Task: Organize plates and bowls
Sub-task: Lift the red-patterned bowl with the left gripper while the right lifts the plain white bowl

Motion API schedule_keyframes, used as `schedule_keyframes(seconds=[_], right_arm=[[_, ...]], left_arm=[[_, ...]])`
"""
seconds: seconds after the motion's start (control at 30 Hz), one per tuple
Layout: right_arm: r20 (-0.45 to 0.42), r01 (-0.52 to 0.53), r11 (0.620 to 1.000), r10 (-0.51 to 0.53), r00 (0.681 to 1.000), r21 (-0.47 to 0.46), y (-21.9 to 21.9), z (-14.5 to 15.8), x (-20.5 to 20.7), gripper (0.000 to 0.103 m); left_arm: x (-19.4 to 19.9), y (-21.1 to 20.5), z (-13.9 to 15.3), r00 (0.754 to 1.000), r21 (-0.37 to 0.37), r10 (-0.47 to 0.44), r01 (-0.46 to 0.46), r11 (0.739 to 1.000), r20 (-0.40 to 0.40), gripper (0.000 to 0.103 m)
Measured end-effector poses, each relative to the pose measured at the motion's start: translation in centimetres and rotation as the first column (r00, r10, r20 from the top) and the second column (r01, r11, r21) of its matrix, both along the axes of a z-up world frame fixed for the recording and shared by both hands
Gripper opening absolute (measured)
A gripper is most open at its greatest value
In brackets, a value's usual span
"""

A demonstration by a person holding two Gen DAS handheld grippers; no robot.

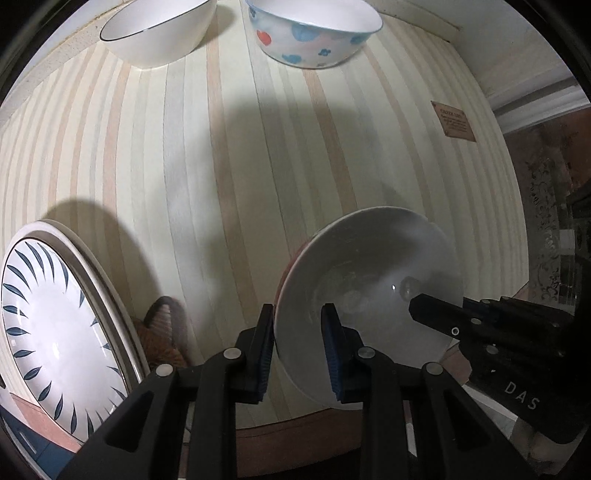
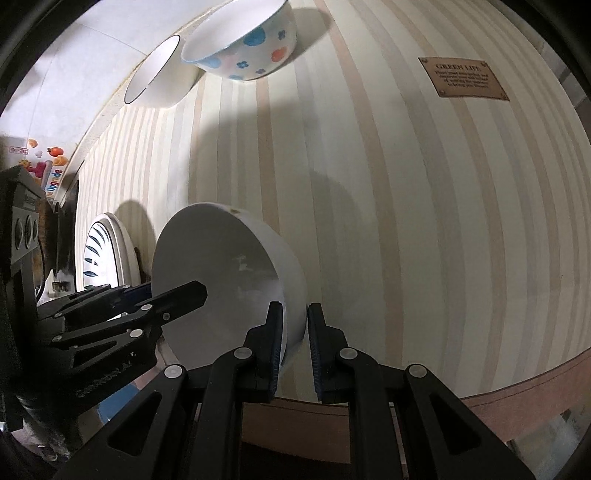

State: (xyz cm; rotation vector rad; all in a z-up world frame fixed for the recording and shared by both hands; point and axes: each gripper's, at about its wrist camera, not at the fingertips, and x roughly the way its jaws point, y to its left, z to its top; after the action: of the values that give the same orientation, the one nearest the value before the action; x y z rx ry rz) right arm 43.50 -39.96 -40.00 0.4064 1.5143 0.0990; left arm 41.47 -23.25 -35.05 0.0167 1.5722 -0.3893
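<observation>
Striped tabletop [image 1: 258,166] runs ahead of both tools, brown label patch [image 2: 463,77] far right on it. Leaf-pattern plate [image 1: 55,332] lies left of the left tool [image 1: 299,350]. White bowl [image 1: 369,295] is tilted between the tools: left tool pinches its left rim, right tool [image 2: 295,350] pinches its right wall. Far ahead: flower-print bowl [image 1: 314,33], plain dark-rimmed bowl [image 1: 159,33] left beside it.

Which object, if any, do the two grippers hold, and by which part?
Both hold the same white bowl by its rim: the left gripper clamps the rim on one side, the right gripper clamps the opposite side, one pad inside and one outside.
</observation>
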Motion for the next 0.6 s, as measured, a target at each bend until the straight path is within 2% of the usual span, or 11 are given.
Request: schedule_keyframes(seconds=[0.43, 0.5, 0.6], right_arm=[[-0.013, -0.02, 1.0, 0.02, 1.0, 0.004, 0.6, -1.0, -0.2, 0.016], [-0.03, -0.032, 0.999, 0.032, 0.999, 0.013, 0.7, -1.0, -0.1, 0.016], [-0.028, -0.035, 0.999, 0.036, 0.999, 0.025, 0.2, 0.0, 0.1, 0.016]], left_arm=[[-0.6, -0.8, 0.3, 1.0, 0.025, -0.014, 0.014, 1.0, 0.009, 0.022], [-0.3, -0.2, 0.9, 1.0, 0.017, -0.001, 0.001, 1.0, -0.004, 0.023], [0.4, 1.2, 3.3, 0.998, 0.011, 0.038, -0.038, 0.999, 0.047, 0.023]])
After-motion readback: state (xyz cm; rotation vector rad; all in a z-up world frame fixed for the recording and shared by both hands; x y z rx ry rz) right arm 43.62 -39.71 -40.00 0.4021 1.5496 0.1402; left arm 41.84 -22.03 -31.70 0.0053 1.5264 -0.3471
